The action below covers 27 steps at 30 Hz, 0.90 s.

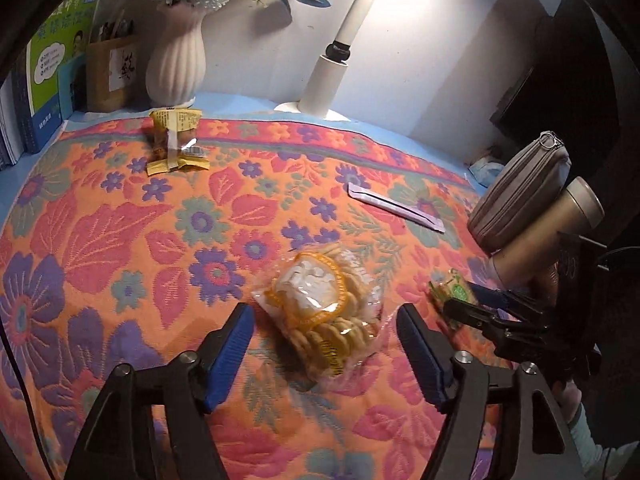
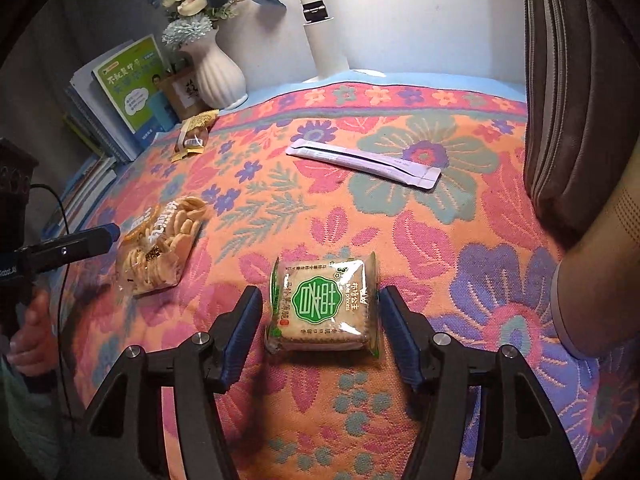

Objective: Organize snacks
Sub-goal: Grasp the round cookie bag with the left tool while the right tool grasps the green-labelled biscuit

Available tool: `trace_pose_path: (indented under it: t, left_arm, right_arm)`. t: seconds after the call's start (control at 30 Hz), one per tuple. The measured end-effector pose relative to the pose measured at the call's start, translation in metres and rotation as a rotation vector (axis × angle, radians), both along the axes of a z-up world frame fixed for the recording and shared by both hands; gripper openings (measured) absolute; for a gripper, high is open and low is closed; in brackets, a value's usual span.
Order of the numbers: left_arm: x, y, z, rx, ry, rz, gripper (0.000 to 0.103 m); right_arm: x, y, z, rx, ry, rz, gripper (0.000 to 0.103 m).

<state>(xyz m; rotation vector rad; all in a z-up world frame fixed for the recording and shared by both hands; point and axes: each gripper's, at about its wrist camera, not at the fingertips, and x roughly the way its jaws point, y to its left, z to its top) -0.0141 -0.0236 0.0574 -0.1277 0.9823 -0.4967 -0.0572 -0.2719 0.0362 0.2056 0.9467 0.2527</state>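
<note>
A square pack of crackers (image 2: 325, 304), its clear wrapper bearing a green round seal and the words "Bake Princess", lies flat on the floral woven cloth (image 2: 460, 248) covering the worktop, between the blue ribbed pads of the right tongs (image 2: 320, 320), which stand open with neither pad touching it. The left tongs (image 1: 325, 340) are likewise open and hold nothing, straddling the near end of a crinkled clear bag of round rice crackers (image 1: 320, 312) with a yellow-rimmed label. Farther back lie a yellow-ended snack packet (image 1: 176, 140) and a long pale-lilac stick sachet (image 2: 364, 164). A ribbed white vase (image 1: 176, 60) of artificial flowers and a green-covered book (image 2: 132, 84) stand at the rear.
</note>
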Motion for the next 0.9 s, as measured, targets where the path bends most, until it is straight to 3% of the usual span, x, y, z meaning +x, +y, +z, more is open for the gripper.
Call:
trace_pose_path:
  t: [0.03,0.2,0.27,0.33,0.6,0.77,0.83,0.9]
  left_arm:
    - [-0.002,-0.010,-0.001,0.021,-0.012,0.017,0.084]
    - [0.003,-0.047,-0.019,0.186,-0.052,0.093,0.085]
    - [0.009,-0.054,-0.026,0.224,-0.064,0.101,0.080]
    - [0.011,-0.058,-0.029,0.253,-0.082,0.109,0.064]
    - [0.007,-0.046,-0.031,0.157,-0.143,0.134,0.060]
    - [0.003,-0.048,-0.030,0.139,-0.159,0.114,0.059]
    - [0.001,-0.049,-0.029,0.149,-0.173,0.115,0.059]
    - [-0.001,-0.050,-0.028,0.158,-0.185,0.119,0.059]
  right_arm:
    - [0.000,0.000,0.000,-0.002,-0.001,0.000,0.063]
    - [-0.001,0.001,0.000,-0.012,-0.003,0.000,0.064]
    - [-0.001,0.001,0.000,-0.010,-0.002,0.002,0.065]
    - [-0.001,0.001,0.000,-0.008,-0.001,0.005,0.066]
    - [-0.001,0.004,0.000,-0.015,0.000,0.016,0.071]
    - [-0.002,0.012,0.000,-0.069,-0.004,0.018,0.071]
    - [-0.003,0.013,0.001,-0.103,-0.017,0.004,0.058]
    - [-0.003,0.013,0.000,-0.117,-0.020,0.003,0.054]
